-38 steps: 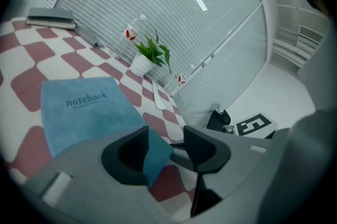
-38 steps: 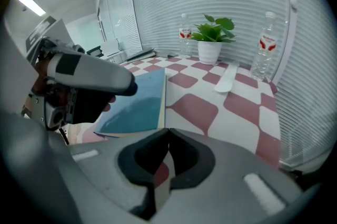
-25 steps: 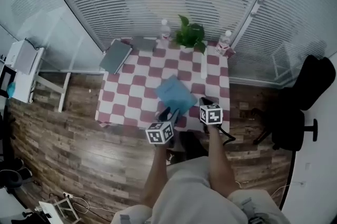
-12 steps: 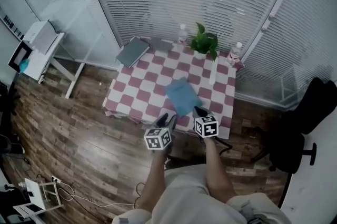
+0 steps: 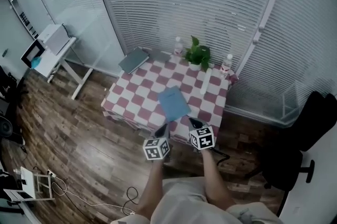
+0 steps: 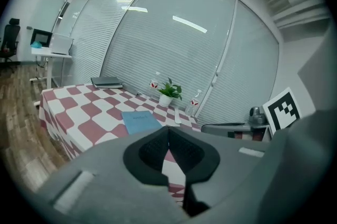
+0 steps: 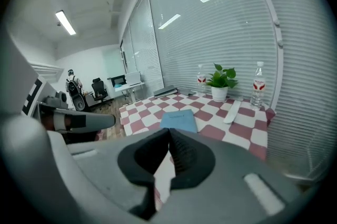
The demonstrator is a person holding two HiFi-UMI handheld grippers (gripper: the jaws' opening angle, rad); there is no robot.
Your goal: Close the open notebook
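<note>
Notebook (image 5: pixel 174 103): blue, cover down, flat on checkered table (image 5: pixel 131 97), middle of frame.
Left gripper (image 6: pixel 168 136): jaws just clenched together, nothing between them; lower centre, by table's near edge.
Right gripper (image 7: pixel 169 139): clenched, empty, just beside left gripper.

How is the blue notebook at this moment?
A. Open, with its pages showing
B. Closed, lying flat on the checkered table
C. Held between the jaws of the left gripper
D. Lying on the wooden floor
B: the blue notebook lies flat on the checkered table, and only its cover shows.
</note>
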